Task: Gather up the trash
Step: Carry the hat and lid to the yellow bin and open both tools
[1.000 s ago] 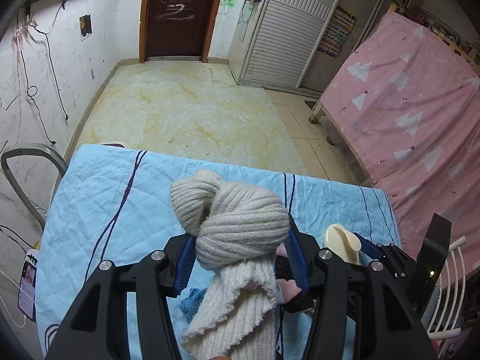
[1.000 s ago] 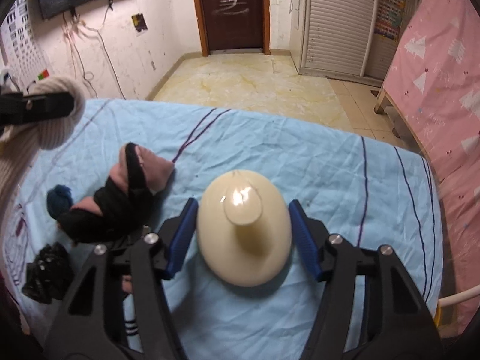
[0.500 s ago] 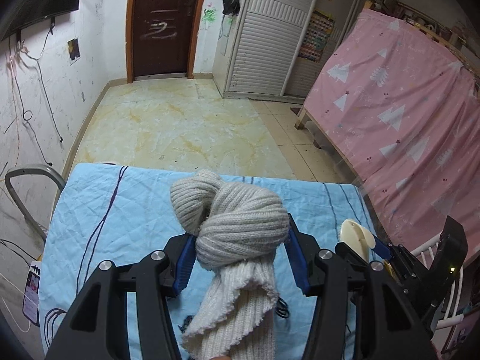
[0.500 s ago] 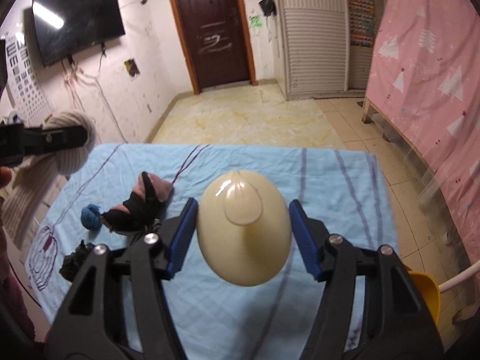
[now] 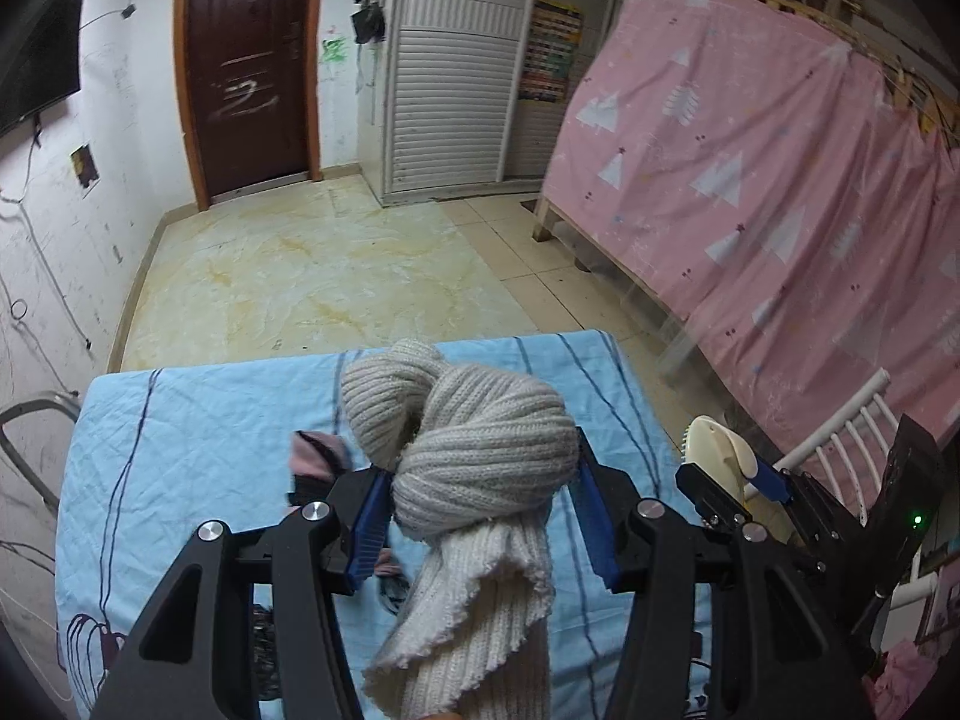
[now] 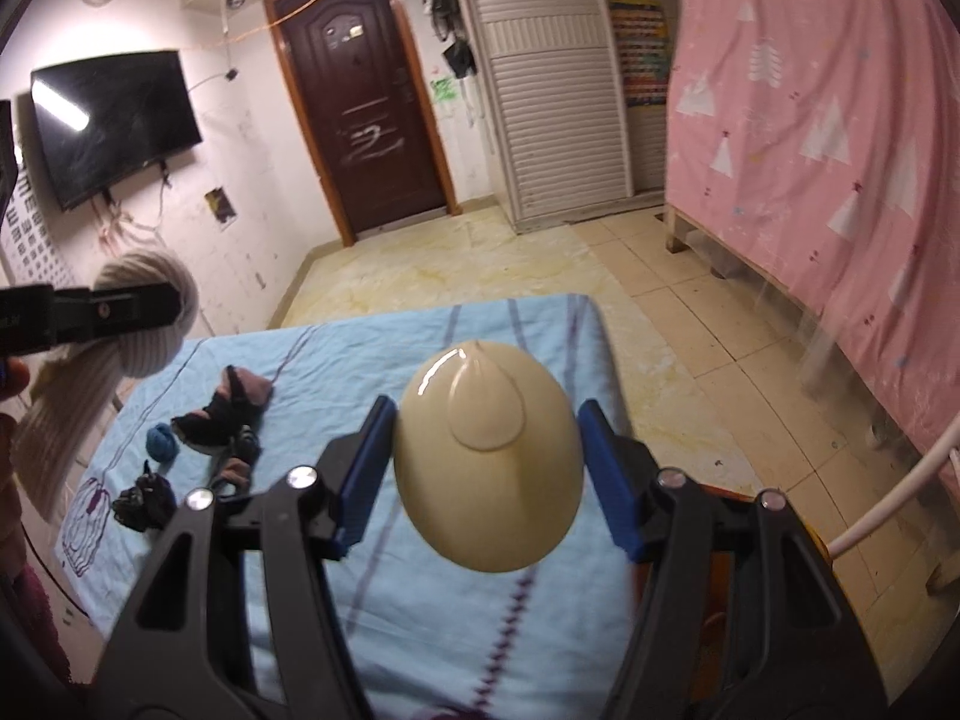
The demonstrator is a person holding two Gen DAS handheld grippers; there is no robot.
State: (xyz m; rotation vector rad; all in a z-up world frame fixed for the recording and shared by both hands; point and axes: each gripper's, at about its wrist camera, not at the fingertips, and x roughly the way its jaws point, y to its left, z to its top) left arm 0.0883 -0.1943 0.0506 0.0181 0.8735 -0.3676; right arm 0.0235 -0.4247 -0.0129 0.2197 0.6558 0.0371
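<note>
Both grippers are lifting and swinging toward three o'clock off the table [image 6: 288,360]: left gripper [image 5: 480,513] clamping the knotted knit scarf [image 5: 480,462], right gripper [image 6: 486,480] clamping the cream plastic lid [image 6: 487,459]. Carrying step; a bin needs finding next.

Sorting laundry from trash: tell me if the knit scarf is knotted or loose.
Knotted: the knit scarf forms a bulky knot between the left gripper jaws, tail hanging below.

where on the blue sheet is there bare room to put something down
The blue sheet is bare along its far edge and on the side toward the pink curtain. It is crowded on the television side, where the pink-and-black bundle, blue ball and black clump lie.
</note>
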